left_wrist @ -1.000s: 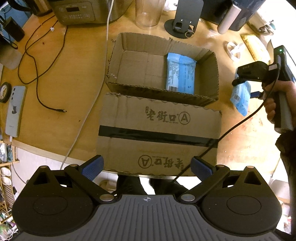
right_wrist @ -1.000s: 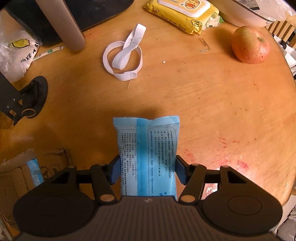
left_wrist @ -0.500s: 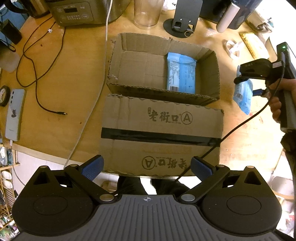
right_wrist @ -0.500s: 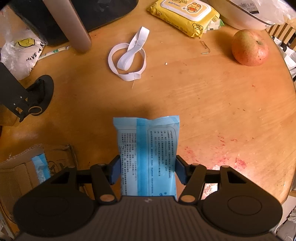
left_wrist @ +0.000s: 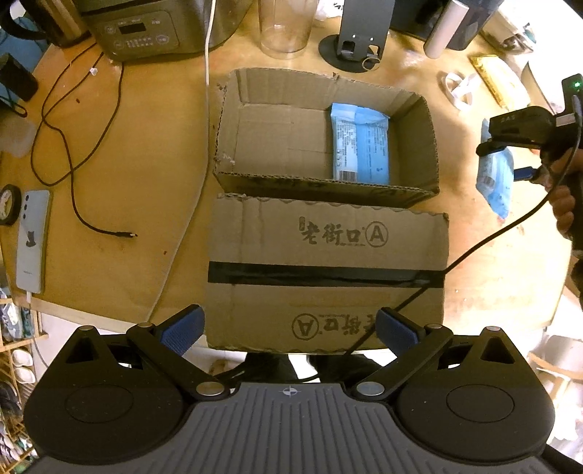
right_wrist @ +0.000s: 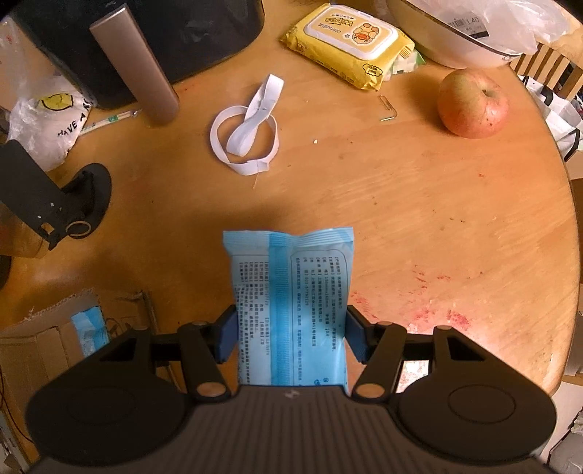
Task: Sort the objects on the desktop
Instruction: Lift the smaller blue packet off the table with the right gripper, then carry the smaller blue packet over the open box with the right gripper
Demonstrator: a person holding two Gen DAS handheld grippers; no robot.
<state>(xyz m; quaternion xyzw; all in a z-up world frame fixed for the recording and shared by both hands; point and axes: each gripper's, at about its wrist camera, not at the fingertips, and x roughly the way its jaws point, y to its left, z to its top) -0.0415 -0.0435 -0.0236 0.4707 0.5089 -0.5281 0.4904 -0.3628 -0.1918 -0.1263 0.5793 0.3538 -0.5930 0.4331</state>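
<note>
My right gripper is shut on a light blue packet and holds it above the wooden table. In the left wrist view the same packet hangs from the right gripper to the right of an open cardboard box. A second blue packet lies inside the box at its right side. My left gripper is open and empty, above the box's front flap near the table's front edge.
A white elastic band, a yellow wipes pack, an apple and a paperclip lie beyond the right gripper. A phone, a black cable, a cooker, a glass and a black stand surround the box.
My right gripper has risen with the blue packet and moved up and back from the table. The left gripper has lifted slightly and stayed open.
</note>
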